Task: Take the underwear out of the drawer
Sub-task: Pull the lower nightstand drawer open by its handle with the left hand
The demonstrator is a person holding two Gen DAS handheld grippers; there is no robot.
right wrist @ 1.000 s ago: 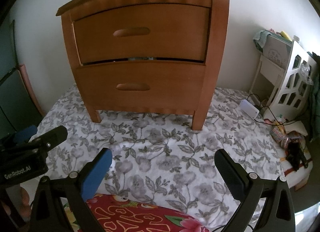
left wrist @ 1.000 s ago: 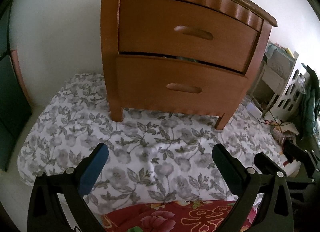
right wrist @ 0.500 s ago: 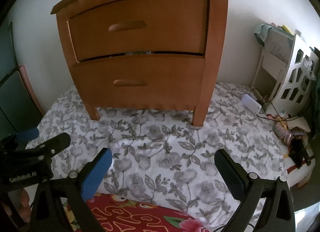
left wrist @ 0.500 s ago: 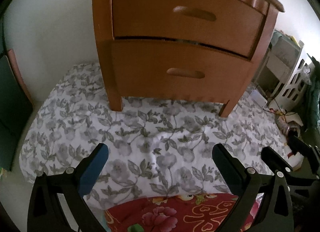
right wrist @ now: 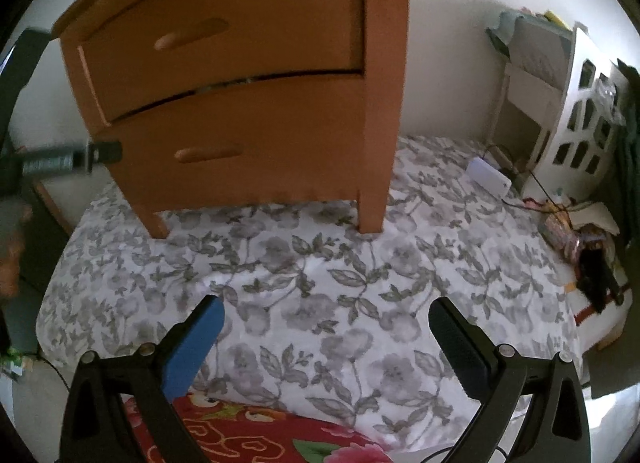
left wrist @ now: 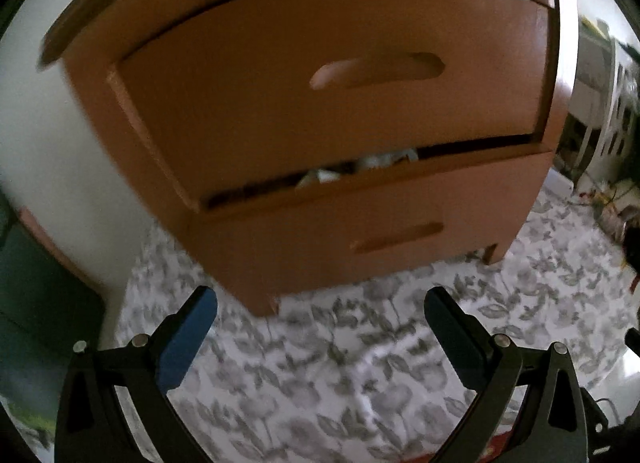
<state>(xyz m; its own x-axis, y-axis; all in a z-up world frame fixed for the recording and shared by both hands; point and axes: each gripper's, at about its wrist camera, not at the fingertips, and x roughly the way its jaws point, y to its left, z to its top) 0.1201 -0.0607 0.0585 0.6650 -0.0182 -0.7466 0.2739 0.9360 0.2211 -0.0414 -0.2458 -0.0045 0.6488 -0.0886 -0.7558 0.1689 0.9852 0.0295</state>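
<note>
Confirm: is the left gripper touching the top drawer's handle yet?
Apart. In the left wrist view the open left gripper frames bedsheet, well below the top drawer handle.

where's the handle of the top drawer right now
In the left wrist view the carved oval handle sits right of centre on the top drawer of the orange-brown wooden nightstand, above the gap where pale fabric peeks out.

Pale underwear (left wrist: 372, 167) peeks above the lower drawer (left wrist: 360, 239) (barely ajar).

nightstand (right wrist: 256, 135): orange-brown wood | bedsheet (right wrist: 320, 287): white, grey flower-and-leaf print | blanket (right wrist: 248, 439): red, floral | shelf (right wrist: 576, 119): white | wall (right wrist: 448, 23): white
</note>
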